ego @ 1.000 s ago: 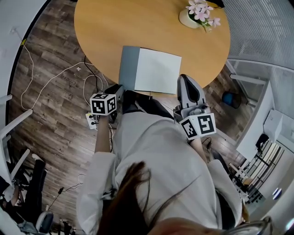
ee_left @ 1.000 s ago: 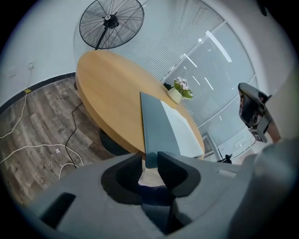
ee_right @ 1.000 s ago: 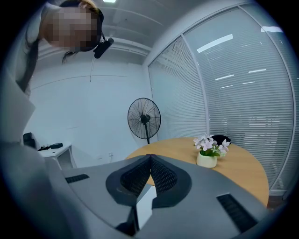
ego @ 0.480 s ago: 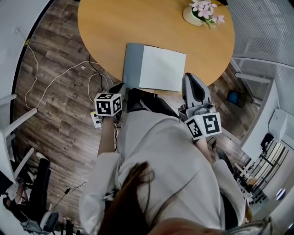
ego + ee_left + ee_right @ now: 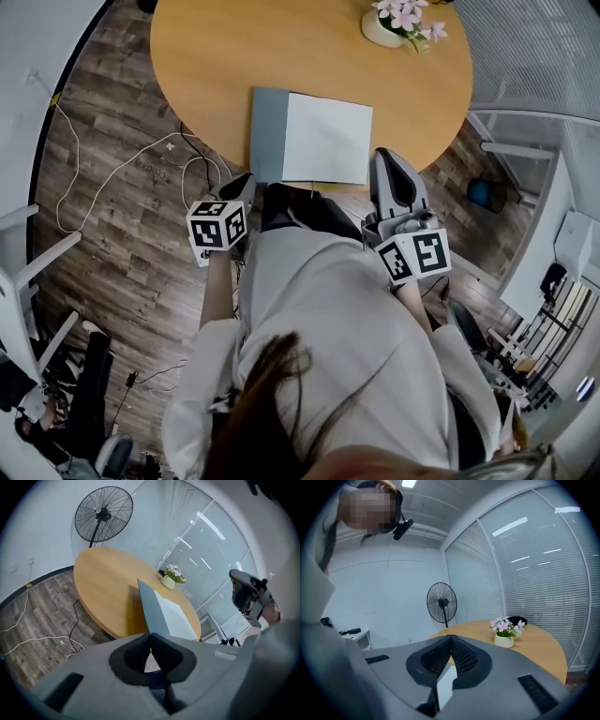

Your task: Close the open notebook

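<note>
Round table (image 5: 234, 56), smooth tan wood. Both forearms reach forward from the torso. Left gripper (image 5: 150, 635) tilts down at the table's near edge; right gripper (image 5: 451, 638) sits nearly level beside the rim. Notebook (image 5: 323, 141) lies open at that near edge, long axis left-right, spine pointing away from the person, matte grey cover (image 5: 267, 136) left, white page (image 5: 328, 141) right. Left jaws, just closing, pinch the cover's near corner. Right jaws together, empty.
</note>
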A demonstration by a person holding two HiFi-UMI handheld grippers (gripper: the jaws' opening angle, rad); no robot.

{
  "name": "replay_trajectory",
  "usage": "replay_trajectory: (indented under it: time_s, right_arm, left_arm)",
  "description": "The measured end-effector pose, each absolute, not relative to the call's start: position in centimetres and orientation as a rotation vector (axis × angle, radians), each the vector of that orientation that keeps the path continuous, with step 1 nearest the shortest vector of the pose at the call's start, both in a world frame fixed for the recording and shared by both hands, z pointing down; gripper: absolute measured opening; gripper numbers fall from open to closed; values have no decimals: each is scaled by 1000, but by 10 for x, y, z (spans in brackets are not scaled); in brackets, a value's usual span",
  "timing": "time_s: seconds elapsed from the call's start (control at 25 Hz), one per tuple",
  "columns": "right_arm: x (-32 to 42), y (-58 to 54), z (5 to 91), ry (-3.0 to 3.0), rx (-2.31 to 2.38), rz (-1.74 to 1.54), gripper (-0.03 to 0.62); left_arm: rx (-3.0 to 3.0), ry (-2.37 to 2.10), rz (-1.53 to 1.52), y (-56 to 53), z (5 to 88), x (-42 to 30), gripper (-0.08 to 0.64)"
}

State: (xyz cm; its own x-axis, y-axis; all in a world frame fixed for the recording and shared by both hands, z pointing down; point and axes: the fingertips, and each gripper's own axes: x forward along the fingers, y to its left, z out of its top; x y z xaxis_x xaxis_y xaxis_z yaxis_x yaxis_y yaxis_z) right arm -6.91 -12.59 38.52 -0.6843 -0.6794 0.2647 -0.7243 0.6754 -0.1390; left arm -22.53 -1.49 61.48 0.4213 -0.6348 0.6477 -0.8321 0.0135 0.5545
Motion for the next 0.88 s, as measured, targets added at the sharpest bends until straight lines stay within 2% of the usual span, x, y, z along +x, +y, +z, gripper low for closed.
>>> replay_trajectory:
  time_s: [0.88]
  right_arm:
    - [-15, -130, 371, -2738, 1221, 379, 3]
  left_arm:
    - [1745, -1380, 288, -19, 568, -203, 23]
